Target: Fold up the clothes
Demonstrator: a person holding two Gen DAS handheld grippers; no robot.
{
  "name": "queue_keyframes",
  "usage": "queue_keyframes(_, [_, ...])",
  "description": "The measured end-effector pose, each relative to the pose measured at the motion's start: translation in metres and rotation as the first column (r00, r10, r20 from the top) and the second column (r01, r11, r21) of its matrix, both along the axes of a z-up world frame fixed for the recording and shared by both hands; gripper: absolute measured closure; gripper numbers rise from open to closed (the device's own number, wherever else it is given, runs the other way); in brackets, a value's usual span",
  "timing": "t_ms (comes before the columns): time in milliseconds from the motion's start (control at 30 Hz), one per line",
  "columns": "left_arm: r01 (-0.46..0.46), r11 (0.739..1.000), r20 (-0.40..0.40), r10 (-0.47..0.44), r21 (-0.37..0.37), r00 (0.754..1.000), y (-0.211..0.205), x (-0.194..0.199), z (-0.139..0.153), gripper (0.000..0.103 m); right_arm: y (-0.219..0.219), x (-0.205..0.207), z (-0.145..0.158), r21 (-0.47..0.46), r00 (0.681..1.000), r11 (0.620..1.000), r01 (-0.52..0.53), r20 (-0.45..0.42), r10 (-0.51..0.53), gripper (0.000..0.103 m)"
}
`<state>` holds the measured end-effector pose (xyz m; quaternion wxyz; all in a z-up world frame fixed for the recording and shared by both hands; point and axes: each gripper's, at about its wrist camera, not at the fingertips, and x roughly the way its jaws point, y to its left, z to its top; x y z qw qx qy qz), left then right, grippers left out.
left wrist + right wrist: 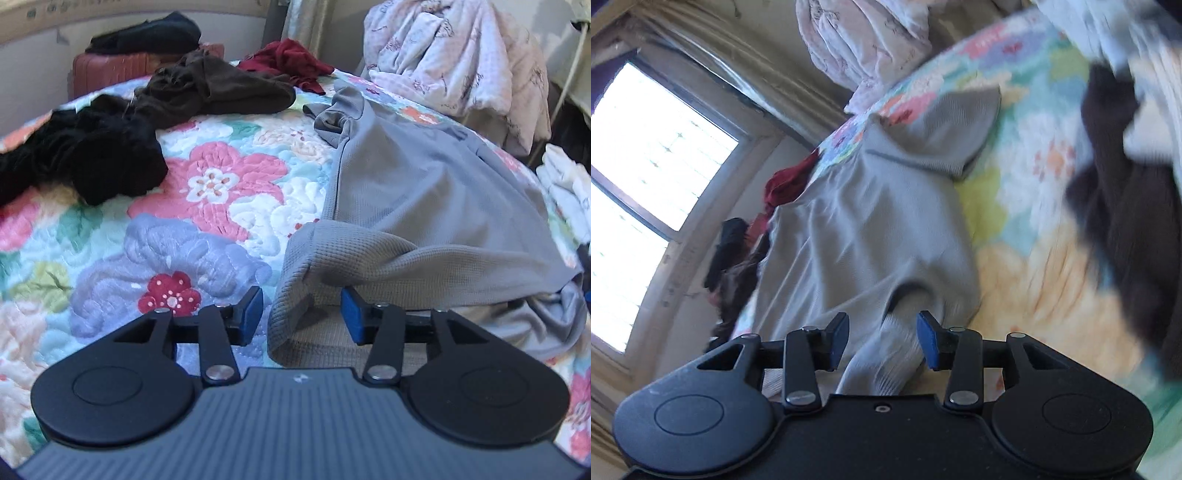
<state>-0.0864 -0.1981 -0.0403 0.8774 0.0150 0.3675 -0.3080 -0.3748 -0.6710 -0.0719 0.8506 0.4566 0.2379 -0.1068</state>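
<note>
Lying spread across a floral quilt (207, 192) on the bed is a grey shirt (413, 192). The left claw (303, 317) is hovering wide apart at the shirt's near ribbed edge, cloth between its pads. The right claw (882, 339) is also gaping wide around a fold. Black clothes (88, 155) and a brown garment (214, 92) are sitting beyond the shirt's left side.

Both wrist views close, sharing grey garment (424, 192) (right tilted)
</note>
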Motion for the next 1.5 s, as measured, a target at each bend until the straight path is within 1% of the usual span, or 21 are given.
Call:
queue_keyframes(67, [0.051, 0.999, 0.048, -0.052, 0.018, 0.997, -0.003, -0.008, 0.006, 0.056, 0.005, 0.007, -0.006, 0.009, 1.000, 1.000, -0.007, -0.019, 0.007, 0.057])
queue_keyframes(200, [0.122, 0.989, 0.131, -0.133, 0.088, 0.983, -0.011, -0.019, 0.013, 0.056, 0.020, 0.020, -0.010, -0.094, 0.987, 0.995, 0.040, -0.153, -0.054, 0.056])
queue_keyframes(267, [0.136, 0.980, 0.153, -0.158, 0.147, 0.975, -0.019, -0.022, 0.012, 0.056, 0.025, 0.021, -0.012, -0.108, 0.986, 0.993, 0.057, -0.153, -0.073, 0.051])
queue_keyframes(400, [0.208, 0.940, 0.168, -0.258, 0.270, 0.951, -0.040, -0.025, 0.000, 0.036, 0.031, 0.027, -0.021, -0.137, 0.990, 0.990, 0.035, -0.128, -0.053, 0.042])
queue_keyframes(433, [0.202, 0.941, 0.151, -0.249, 0.272, 0.957, -0.043, -0.022, -0.003, 0.053, 0.031, 0.028, -0.024, -0.143, 0.991, 0.989, 0.033, -0.121, -0.051, 0.055])
queue_keyframes(467, [0.185, 0.948, 0.126, -0.223, 0.258, 0.967, -0.043, -0.017, -0.005, 0.078, 0.031, 0.028, -0.024, -0.149, 0.992, 0.988, 0.032, -0.115, -0.049, 0.096])
queue_keyframes(500, [0.167, 0.955, 0.100, -0.196, 0.245, 0.975, -0.044, -0.011, -0.008, 0.099, 0.031, 0.027, -0.023, -0.156, 0.993, 0.987, 0.030, -0.108, -0.047, 0.094])
queue_keyframes(567, [0.119, 0.978, 0.094, -0.136, 0.168, 0.986, -0.035, -0.007, -0.003, 0.099, 0.032, 0.016, -0.008, -0.204, 0.996, 0.979, 0.027, -0.073, -0.043, 0.095])
queue_keyframes(667, [0.053, 0.991, 0.128, -0.069, 0.123, 0.989, -0.017, -0.015, 0.012, 0.100, 0.038, -0.010, 0.021, -0.247, 0.999, 0.969, 0.021, -0.033, -0.030, 0.095])
queue_keyframes(800, [-0.019, 0.998, 0.102, 0.012, 0.066, 0.995, 0.009, -0.026, 0.024, 0.099, 0.057, -0.059, 0.057, -0.293, 0.996, 0.956, 0.035, -0.071, -0.058, 0.095])
queue_keyframes(1033, [-0.014, 0.998, 0.032, 0.012, 0.064, 0.999, 0.013, -0.026, -0.002, 0.098, 0.067, -0.074, 0.026, -0.279, 0.982, 0.960, 0.022, -0.172, -0.072, 0.095])
queue_keyframes(1167, [0.039, 0.994, 0.056, -0.045, 0.102, 0.997, 0.008, -0.022, -0.011, 0.088, 0.063, -0.062, 0.009, -0.290, 0.985, 0.957, 0.032, -0.155, -0.080, 0.090])
queue_keyframes(1200, [0.042, 0.993, 0.052, -0.048, 0.106, 0.998, 0.007, -0.020, -0.013, 0.076, 0.064, -0.058, 0.007, -0.314, 0.982, 0.949, 0.029, -0.169, -0.086, 0.088])
queue_keyframes(1267, [0.044, 0.992, 0.039, -0.048, 0.116, 0.998, 0.005, -0.015, -0.017, 0.053, 0.066, -0.050, 0.002, -0.366, 0.975, 0.931, 0.018, -0.201, -0.098, 0.063])
queue_keyframes(1300, [0.044, 0.991, 0.031, -0.048, 0.128, 0.998, 0.003, -0.012, -0.019, 0.040, 0.069, -0.046, 0.000, -0.397, 0.969, 0.917, 0.018, -0.220, -0.114, 0.056])
queue_keyframes(1333, [0.045, 0.989, 0.031, -0.050, 0.138, 0.998, 0.001, -0.010, -0.020, 0.040, 0.069, -0.044, -0.002, -0.409, 0.970, 0.912, 0.017, -0.216, -0.115, 0.053])
queue_keyframes(1367, [0.053, 0.989, 0.035, -0.058, 0.139, 0.998, 0.000, -0.008, -0.022, 0.042, 0.069, -0.042, -0.005, -0.408, 0.974, 0.913, 0.015, -0.199, -0.105, 0.053])
queue_keyframes(1400, [0.063, 0.989, 0.038, -0.069, 0.137, 0.997, -0.002, -0.007, -0.023, 0.052, 0.067, -0.041, -0.007, -0.396, 0.981, 0.918, 0.015, -0.171, -0.090, 0.053])
queue_keyframes(1433, [0.073, 0.990, 0.028, -0.077, 0.118, 0.997, -0.002, -0.005, -0.022, 0.086, 0.066, -0.039, -0.007, -0.398, 0.986, 0.917, 0.011, -0.150, -0.077, 0.067])
queue_keyframes(1467, [0.081, 0.993, 0.012, -0.082, 0.091, 0.997, -0.002, -0.002, -0.021, 0.098, 0.066, -0.036, -0.004, -0.415, 0.988, 0.910, 0.004, -0.139, -0.068, 0.095])
queue_keyframes(1500, [0.089, 0.994, -0.004, -0.089, 0.063, 0.996, -0.002, 0.000, -0.019, 0.099, 0.066, -0.033, -0.002, -0.431, 0.990, 0.902, -0.003, -0.129, -0.058, 0.096])
